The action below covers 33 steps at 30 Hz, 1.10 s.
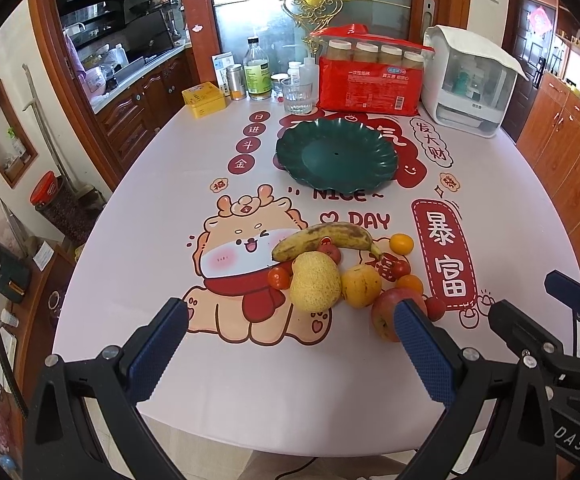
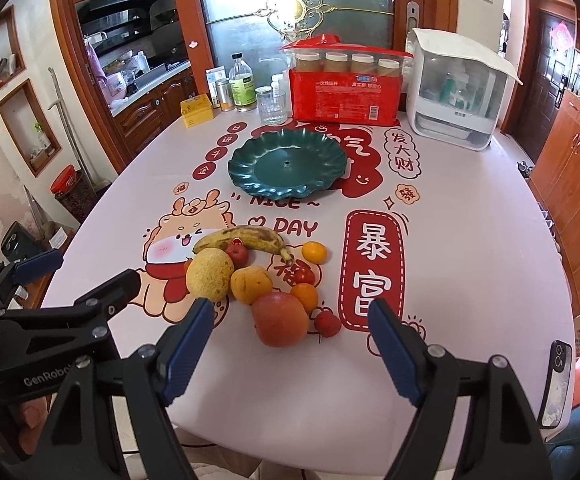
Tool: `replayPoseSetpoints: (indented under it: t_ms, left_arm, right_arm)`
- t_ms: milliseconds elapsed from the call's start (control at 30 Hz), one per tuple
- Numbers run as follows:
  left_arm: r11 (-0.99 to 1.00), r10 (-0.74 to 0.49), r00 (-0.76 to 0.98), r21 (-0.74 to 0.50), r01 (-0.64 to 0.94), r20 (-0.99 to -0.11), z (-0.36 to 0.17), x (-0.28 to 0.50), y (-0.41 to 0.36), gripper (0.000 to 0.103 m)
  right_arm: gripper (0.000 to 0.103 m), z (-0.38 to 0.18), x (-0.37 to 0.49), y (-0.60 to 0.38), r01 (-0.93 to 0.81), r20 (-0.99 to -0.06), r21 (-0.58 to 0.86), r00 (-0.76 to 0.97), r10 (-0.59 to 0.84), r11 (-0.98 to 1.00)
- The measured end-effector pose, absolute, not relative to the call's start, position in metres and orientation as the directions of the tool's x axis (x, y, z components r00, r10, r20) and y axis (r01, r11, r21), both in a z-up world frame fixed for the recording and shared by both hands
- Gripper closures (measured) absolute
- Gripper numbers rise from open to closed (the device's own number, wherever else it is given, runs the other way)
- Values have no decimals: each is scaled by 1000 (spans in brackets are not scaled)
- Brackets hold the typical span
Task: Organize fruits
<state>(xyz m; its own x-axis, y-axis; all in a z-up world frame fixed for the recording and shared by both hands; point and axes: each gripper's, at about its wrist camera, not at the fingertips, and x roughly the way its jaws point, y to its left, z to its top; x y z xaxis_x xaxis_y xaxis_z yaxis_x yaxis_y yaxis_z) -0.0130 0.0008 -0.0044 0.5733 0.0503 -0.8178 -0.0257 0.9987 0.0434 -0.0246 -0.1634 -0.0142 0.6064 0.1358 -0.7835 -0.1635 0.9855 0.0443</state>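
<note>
A heap of fruit lies on the printed tablecloth: a spotted banana (image 1: 322, 240) (image 2: 237, 239), a yellow pear (image 1: 314, 282) (image 2: 209, 274), a yellow-orange fruit (image 1: 361, 285) (image 2: 251, 284), a red apple (image 1: 386, 314) (image 2: 281, 319), small oranges (image 1: 401, 244) (image 2: 314, 251) and small red fruits (image 2: 327, 322). An empty dark green scalloped plate (image 1: 336, 154) (image 2: 287, 166) sits beyond the heap. My left gripper (image 1: 290, 344) is open and empty, just short of the pear and apple. My right gripper (image 2: 290, 348) is open and empty, just short of the apple.
At the table's far edge stand a yellow tin (image 1: 203, 100), bottles (image 1: 257, 70), a glass (image 1: 298, 96), a red package with jars (image 1: 370, 80) and a white appliance (image 1: 470, 80). A phone (image 2: 556, 384) lies at the near right edge. Cabinets line both sides.
</note>
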Motion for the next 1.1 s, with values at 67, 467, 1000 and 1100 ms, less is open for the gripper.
replayPoseSetpoints:
  t_ms: [67, 467, 1000, 1100]
  left_arm:
    - [998, 55, 572, 48, -27, -819, -4, -14, 0, 1]
    - [997, 77, 543, 78, -21, -836, -6, 5, 3, 1]
    - [998, 54, 528, 67, 5, -847, -16, 33, 24, 1]
    - [997, 50, 513, 72, 22, -857, -22, 40, 27, 1]
  right_arm:
    - [23, -14, -26, -163, -167, -782, 39, 609, 135, 985]
    - [23, -18, -18, -164, -160, -786, 59, 601, 145, 985]
    - [27, -20, 2, -148, -215, -787, 70, 588, 186, 974]
    - [27, -27, 10, -146, -214, -805, 78, 563, 189, 974]
